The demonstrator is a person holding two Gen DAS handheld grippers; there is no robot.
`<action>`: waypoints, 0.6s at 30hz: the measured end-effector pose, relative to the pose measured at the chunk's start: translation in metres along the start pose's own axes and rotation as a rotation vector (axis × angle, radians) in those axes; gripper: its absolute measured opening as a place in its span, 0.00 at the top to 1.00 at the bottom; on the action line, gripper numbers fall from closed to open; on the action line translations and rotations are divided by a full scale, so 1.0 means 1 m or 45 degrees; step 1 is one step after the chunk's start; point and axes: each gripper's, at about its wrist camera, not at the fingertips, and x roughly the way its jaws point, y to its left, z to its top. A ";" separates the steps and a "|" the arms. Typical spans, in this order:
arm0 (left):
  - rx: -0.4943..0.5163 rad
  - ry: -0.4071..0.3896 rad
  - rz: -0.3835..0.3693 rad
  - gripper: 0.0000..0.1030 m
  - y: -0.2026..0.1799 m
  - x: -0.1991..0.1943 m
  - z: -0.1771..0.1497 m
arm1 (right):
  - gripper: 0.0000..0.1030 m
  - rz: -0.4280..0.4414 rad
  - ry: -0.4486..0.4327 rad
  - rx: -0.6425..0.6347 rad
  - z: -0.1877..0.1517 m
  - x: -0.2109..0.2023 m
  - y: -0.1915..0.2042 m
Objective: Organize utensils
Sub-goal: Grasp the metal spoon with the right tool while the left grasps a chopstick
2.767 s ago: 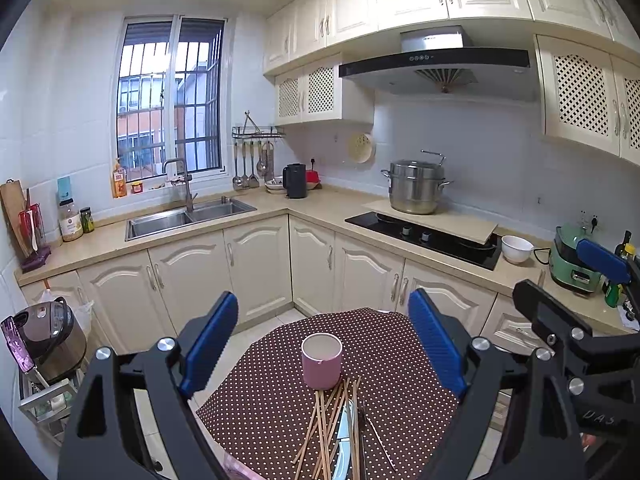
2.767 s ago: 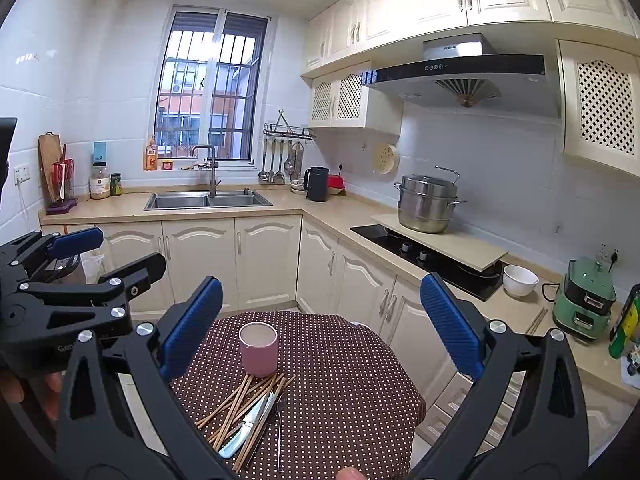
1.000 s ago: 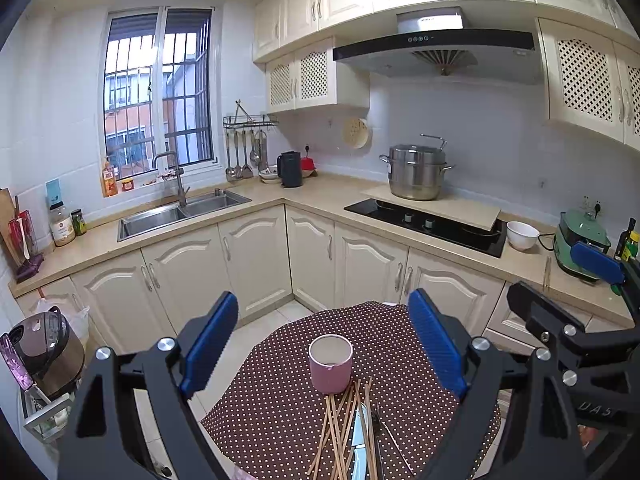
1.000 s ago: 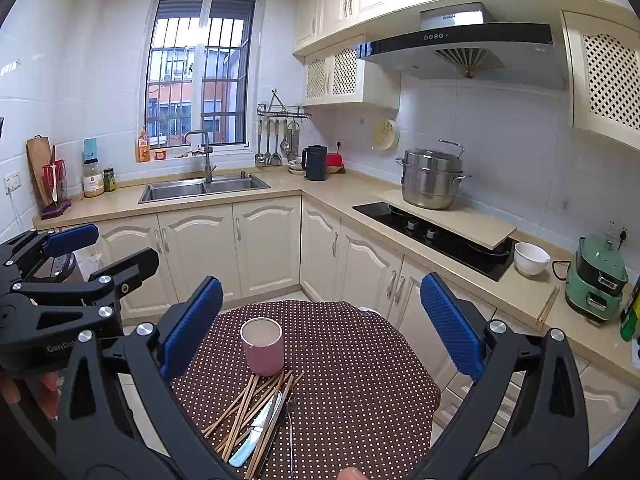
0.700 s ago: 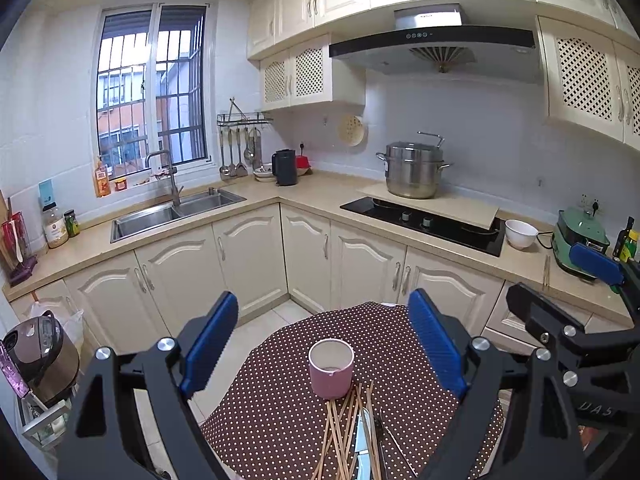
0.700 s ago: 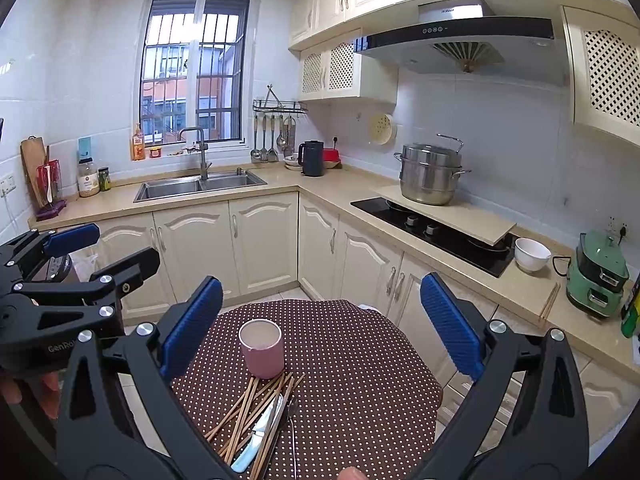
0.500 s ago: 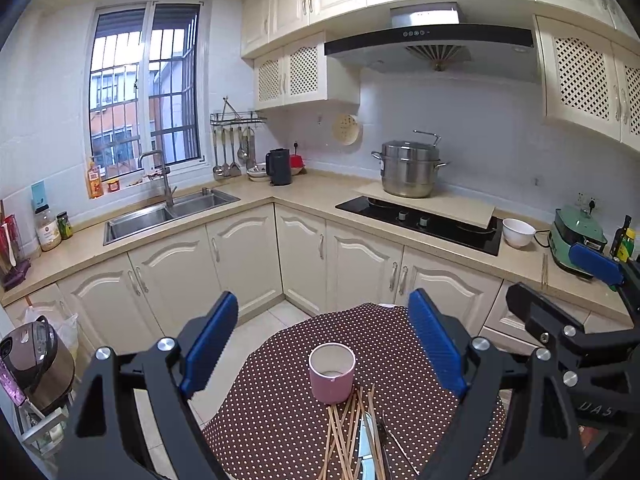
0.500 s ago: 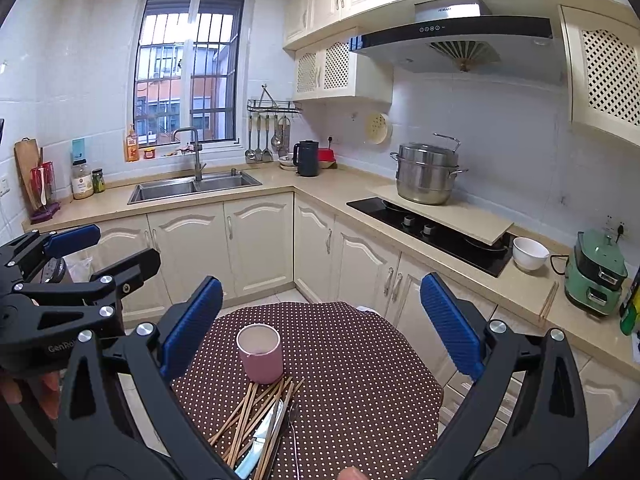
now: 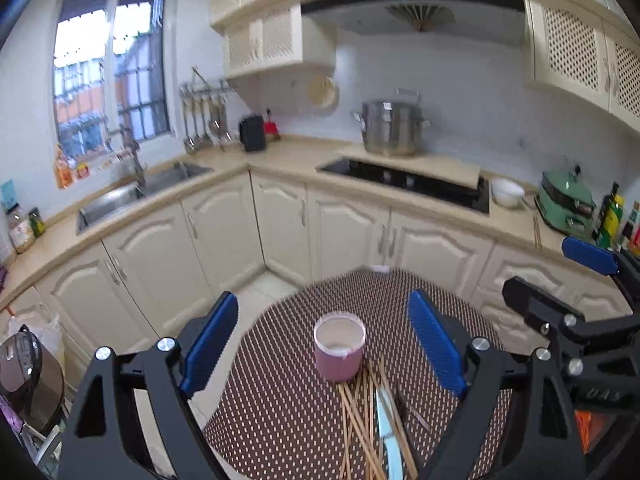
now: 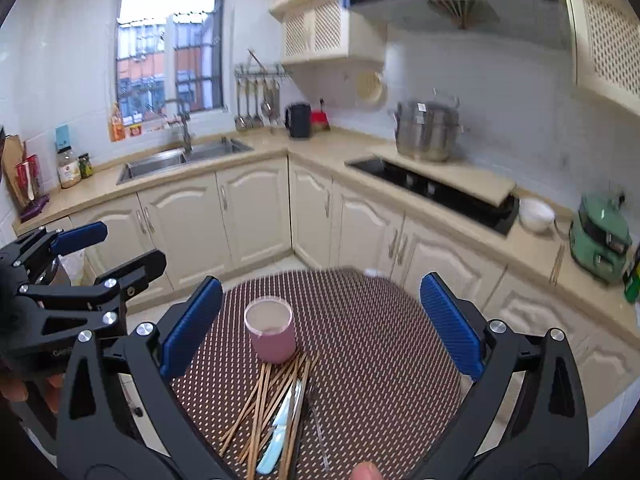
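Observation:
A pink cup (image 9: 339, 347) (image 10: 271, 334) stands upright on a small table with a brown dotted cloth (image 9: 276, 392) (image 10: 368, 344). Just in front of the cup lies a heap of wooden chopsticks (image 9: 356, 416) (image 10: 264, 396), with a pale blue-handled knife (image 9: 385, 436) (image 10: 276, 436) and a thin metal utensil (image 10: 318, 420) among them. My left gripper (image 9: 324, 348) hovers above the table, open and holding nothing. My right gripper (image 10: 320, 328) is likewise open with nothing between its fingers. Each gripper shows at the edge of the other's view.
Cream cabinets and a beige counter wrap around behind the table, with a sink (image 10: 184, 158), a black hob (image 10: 432, 192), a steel pot (image 10: 428, 130), a white bowl (image 10: 536, 214) and a green appliance (image 10: 600, 232). A rice cooker (image 9: 28, 376) sits low at the left.
Both views have shifted and tilted down a little, so the cup and utensils sit slightly higher and larger in frame. Both grippers remain open; nothing on the table has moved.

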 end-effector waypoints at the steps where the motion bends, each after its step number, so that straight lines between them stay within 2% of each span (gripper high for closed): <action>1: 0.003 0.041 -0.020 0.17 0.004 0.009 -0.006 | 0.06 -0.008 0.025 0.015 -0.004 0.004 -0.001; 2: 0.005 0.065 -0.030 0.17 0.006 0.016 -0.012 | 0.06 -0.019 0.054 0.031 -0.008 0.009 -0.002; 5: -0.008 0.238 -0.073 0.17 0.018 0.047 -0.032 | 0.06 -0.035 0.203 0.082 -0.026 0.031 -0.009; 8: -0.100 0.474 -0.173 0.18 0.037 0.084 -0.063 | 0.06 -0.064 0.365 0.088 -0.049 0.059 -0.020; 11: -0.168 0.643 -0.227 0.18 0.049 0.115 -0.097 | 0.07 -0.068 0.503 0.107 -0.077 0.081 -0.027; 13: -0.196 0.743 -0.252 0.18 0.054 0.134 -0.121 | 0.11 -0.044 0.574 0.120 -0.096 0.097 -0.029; 15: -0.215 0.842 -0.270 0.37 0.053 0.152 -0.141 | 0.15 -0.016 0.673 0.134 -0.113 0.113 -0.029; 16: -0.230 0.906 -0.287 0.40 0.051 0.165 -0.153 | 0.19 0.006 0.720 0.156 -0.122 0.123 -0.030; 18: -0.264 0.954 -0.317 0.41 0.045 0.179 -0.168 | 0.25 0.013 0.788 0.160 -0.136 0.135 -0.030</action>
